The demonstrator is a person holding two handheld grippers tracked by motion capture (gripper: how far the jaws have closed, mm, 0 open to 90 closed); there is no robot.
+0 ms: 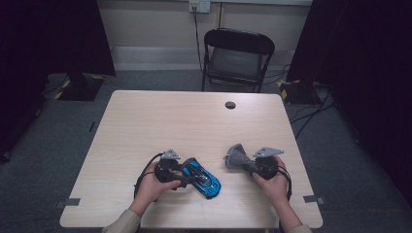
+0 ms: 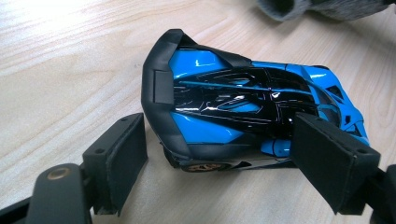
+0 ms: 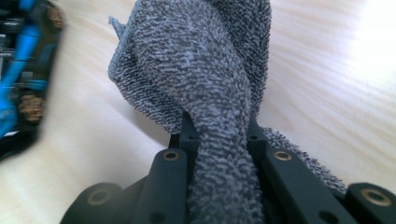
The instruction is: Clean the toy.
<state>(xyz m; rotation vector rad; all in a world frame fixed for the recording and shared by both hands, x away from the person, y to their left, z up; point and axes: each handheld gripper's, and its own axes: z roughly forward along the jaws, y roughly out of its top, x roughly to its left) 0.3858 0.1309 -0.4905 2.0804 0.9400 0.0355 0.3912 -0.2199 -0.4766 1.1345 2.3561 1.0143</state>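
A blue and black toy car [image 1: 204,178] lies on the wooden table [image 1: 194,121] near its front edge. My left gripper [image 1: 187,177] reaches over the car's rear. In the left gripper view the car [image 2: 243,98] sits between the jaws of the left gripper [image 2: 219,133]. A strip of table shows between the left pad [image 2: 123,158] and the car, so the gripper is open. To the right, my right gripper [image 1: 247,165] is shut on a grey terry cloth [image 1: 236,156]. In the right gripper view the cloth [image 3: 201,70] bunches up out of the right gripper [image 3: 219,135], with the car [image 3: 18,70] blurred at the left.
A black folding chair [image 1: 238,53] stands behind the table's far edge. A round cable hole [image 1: 230,105] sits in the tabletop near the back. Dark curtains and cables line both sides of the room.
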